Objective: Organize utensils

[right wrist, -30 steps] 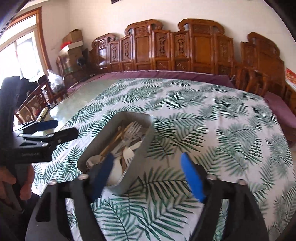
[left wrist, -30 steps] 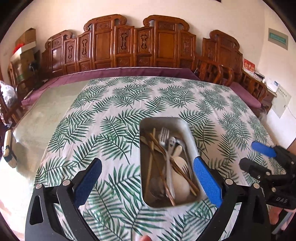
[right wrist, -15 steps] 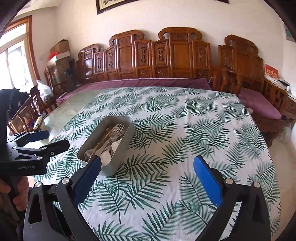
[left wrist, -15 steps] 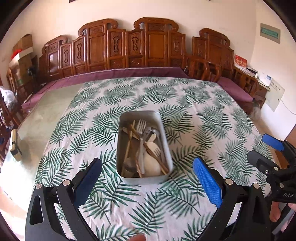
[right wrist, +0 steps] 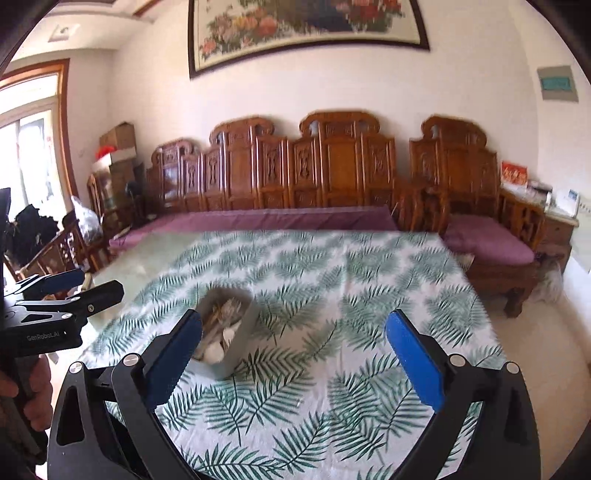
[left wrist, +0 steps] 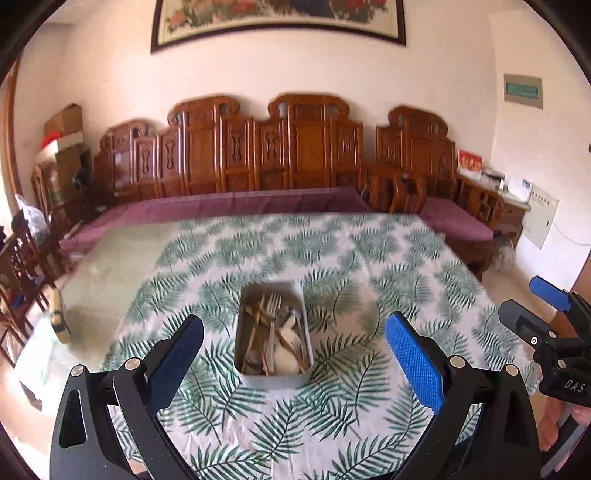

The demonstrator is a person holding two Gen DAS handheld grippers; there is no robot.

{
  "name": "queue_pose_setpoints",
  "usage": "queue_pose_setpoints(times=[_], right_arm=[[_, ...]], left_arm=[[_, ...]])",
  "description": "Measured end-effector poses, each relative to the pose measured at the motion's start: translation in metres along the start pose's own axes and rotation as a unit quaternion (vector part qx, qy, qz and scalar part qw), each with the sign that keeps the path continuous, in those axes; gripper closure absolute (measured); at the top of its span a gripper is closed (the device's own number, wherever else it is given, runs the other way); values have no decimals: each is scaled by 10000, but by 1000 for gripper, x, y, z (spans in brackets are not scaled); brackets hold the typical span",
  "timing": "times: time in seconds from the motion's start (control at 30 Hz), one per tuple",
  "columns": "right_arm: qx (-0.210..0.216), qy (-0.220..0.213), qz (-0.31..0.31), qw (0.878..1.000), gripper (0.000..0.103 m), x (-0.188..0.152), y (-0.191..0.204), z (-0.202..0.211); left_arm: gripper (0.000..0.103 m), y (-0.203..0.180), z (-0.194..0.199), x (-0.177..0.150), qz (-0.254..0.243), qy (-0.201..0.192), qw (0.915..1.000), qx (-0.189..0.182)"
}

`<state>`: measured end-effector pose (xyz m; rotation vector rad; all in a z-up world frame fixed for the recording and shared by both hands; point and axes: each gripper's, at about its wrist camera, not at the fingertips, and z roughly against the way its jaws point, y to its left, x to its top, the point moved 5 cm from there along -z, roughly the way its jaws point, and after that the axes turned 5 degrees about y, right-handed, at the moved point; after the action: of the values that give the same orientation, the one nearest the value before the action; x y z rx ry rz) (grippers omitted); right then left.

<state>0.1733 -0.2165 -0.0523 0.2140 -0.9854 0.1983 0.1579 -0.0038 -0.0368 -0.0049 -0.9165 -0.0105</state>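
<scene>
Left wrist view: tray (left wrist: pixel 274 376) centred between spread left gripper (left wrist: pixel 293 363) jaws, long axis pointing away; right gripper (right wrist: pixel 293 363) spread, empty, tray lower left.

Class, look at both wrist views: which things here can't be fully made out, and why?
- Utensils in the metal tray: left view, piled and small, so no count.
- Same tray: right view, blurred, near corner behind the right gripper's finger.
- Floral painting: top cropped in both views.

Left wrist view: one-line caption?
Open left gripper hovers empty above the metal tray of mixed utensils on the palm-leaf tablecloth.
</scene>
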Motion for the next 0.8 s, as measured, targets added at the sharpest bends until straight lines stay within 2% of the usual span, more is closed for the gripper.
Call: queue_pose_setpoints(times=[0.1,0.27,0.47,0.8], right_arm=[[-14,-255,4,9997,3,10,0,23],[-34,-560,-2,9984,3,20,0,53],[-48,-669,3,9978,3,23,-1,65],[-67,-673,0,9977,3,22,0,68]], left_arm=[[8,-4,28,10,-22,-309,9995,44],[8,-6,56,17,13,-559,9984,-4],[8,-8,68,19,17,-686,9976,-11],[8,-9,72,17,40,-686,9976,-36]])
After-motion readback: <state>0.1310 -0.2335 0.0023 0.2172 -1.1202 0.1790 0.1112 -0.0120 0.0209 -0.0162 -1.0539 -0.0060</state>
